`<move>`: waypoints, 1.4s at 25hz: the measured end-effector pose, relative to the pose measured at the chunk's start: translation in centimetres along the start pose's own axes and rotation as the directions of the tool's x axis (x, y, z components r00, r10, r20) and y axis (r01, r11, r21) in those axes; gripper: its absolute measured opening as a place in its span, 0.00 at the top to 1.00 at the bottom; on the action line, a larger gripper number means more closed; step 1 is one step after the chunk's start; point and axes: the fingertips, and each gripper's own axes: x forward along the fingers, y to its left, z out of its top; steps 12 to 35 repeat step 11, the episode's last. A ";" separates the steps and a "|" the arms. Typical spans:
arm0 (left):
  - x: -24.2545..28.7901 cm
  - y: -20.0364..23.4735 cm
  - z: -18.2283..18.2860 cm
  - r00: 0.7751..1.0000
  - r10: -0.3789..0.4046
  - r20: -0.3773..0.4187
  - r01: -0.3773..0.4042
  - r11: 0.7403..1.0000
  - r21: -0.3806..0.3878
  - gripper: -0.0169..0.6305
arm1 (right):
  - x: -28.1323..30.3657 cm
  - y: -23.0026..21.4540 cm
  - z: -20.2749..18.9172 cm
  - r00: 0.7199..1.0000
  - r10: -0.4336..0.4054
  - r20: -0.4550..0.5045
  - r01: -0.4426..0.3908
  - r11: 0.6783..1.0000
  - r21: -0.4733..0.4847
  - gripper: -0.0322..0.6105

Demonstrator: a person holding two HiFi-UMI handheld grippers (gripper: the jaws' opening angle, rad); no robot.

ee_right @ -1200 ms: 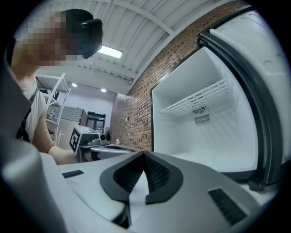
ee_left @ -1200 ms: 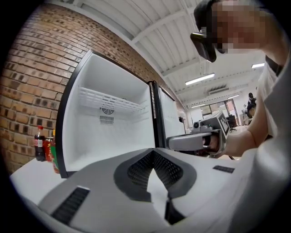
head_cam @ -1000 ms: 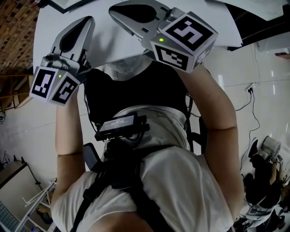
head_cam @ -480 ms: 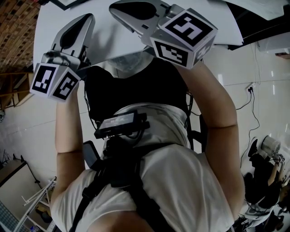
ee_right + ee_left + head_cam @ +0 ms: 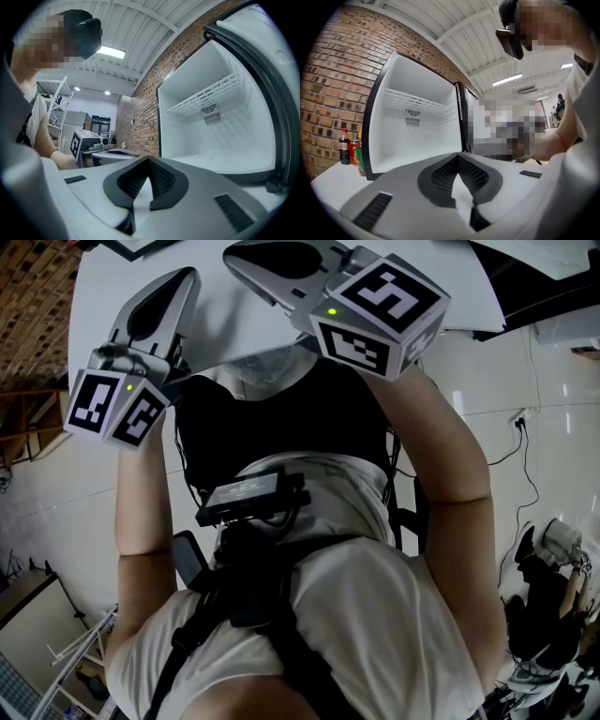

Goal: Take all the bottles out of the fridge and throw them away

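The small fridge (image 5: 412, 136) stands open on the white table (image 5: 103, 296), and its white inside looks bare apart from a wire shelf (image 5: 206, 101). A dark cola bottle (image 5: 344, 146) and a green bottle (image 5: 361, 159) stand outside it, against the brick wall to its left. My left gripper (image 5: 180, 279) lies level over the table, shut with nothing between its pads. Beside it my right gripper (image 5: 234, 253) is also shut and empty. Both point toward the fridge (image 5: 211, 131). The left gripper's jaw tips (image 5: 458, 157) and the right's (image 5: 149, 160) meet in their own views.
A red can (image 5: 353, 152) stands between the bottles. The fridge door's dark edge (image 5: 262, 79) rises at the right of the right gripper view. The left gripper's marker cube (image 5: 80, 140) shows there too. Behind me is tiled floor (image 5: 544, 381) with a cable.
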 end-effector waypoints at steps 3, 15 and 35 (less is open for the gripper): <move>-0.1 0.0 0.0 1.000 -0.003 0.001 0.003 1.000 0.001 0.94 | 0.1 0.2 0.0 1.000 0.001 0.000 -0.001 1.000 0.001 0.95; 0.1 -0.2 0.0 1.000 -0.006 0.002 0.006 1.000 0.001 0.94 | -0.1 0.1 0.0 1.000 0.001 0.001 -0.001 1.000 0.003 0.95; 0.1 -0.2 0.0 1.000 -0.006 0.002 0.006 1.000 0.001 0.94 | -0.1 0.1 0.0 1.000 0.001 0.001 -0.001 1.000 0.003 0.95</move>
